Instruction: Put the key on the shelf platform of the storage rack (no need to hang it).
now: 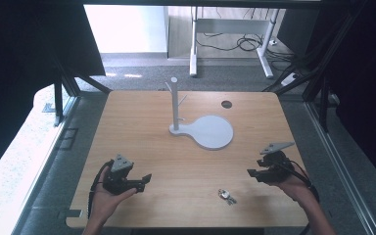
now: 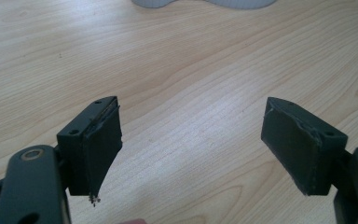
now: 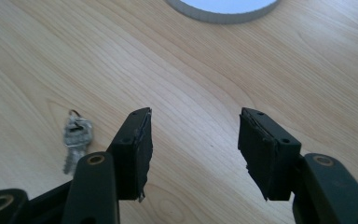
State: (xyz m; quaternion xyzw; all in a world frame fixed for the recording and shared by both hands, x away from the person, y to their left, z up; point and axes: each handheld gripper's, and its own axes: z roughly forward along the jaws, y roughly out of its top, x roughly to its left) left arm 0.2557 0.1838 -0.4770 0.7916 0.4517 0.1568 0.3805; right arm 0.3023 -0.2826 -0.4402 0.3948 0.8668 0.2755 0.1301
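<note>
The right gripper (image 3: 193, 151) is standing with its black jaws parted around bare wood, gripping nothing. The small bunch of silver metal keys on a ring (image 3: 77, 135) is lying on the pale wooden table (image 1: 142, 147), just beside the jaws toward the person's left, its long axis seemingly running roughly along them. The right hand (image 1: 293, 185) is sitting nearer the keys than the left gripper (image 1: 143, 181), likewise wide open and empty. Farther off is standing the grey peg stand with round base (image 1: 210, 131).
</note>
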